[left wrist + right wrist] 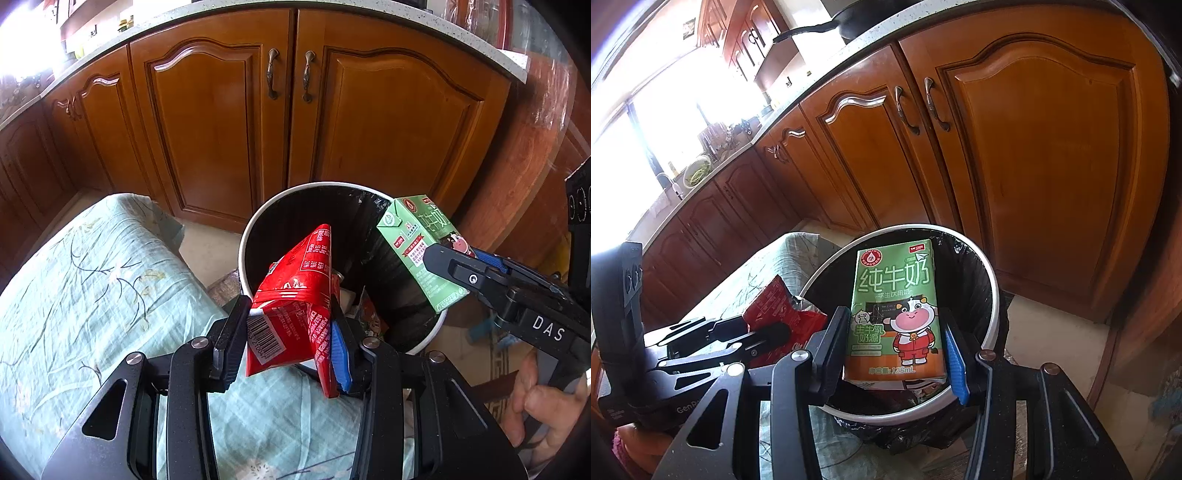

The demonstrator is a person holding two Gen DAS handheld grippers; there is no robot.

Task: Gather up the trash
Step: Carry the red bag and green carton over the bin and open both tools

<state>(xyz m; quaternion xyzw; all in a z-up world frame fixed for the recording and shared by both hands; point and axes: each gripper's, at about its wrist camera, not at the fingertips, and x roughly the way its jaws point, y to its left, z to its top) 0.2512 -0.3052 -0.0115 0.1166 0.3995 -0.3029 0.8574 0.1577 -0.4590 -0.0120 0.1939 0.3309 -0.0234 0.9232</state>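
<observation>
Both pieces of trash are at the bin (436, 325) and neither is dropped yet. The left gripper (291, 343) has its jaws clenched on a crumpled red packet (295, 291), which hangs over the near rim with its upper end above the black liner. The right gripper (897, 354) grasps a green milk carton (895, 314) by its 2 narrow sides, upright, above the opening; from the left wrist view the carton sits toward the bin's right edge.

To do the drop well, I would carry each item further in so it is wholly inside the white rim before letting go. The packet looks the riskier: its lower end still lies over the flowered cloth (92, 295) beside the bin, so releasing here could let it slide out. Tilting the packet forward, nose down, should help. The carton is stiff and should fall straight. Releasing 1 item at a time keeps the grippers from knocking together.
</observation>
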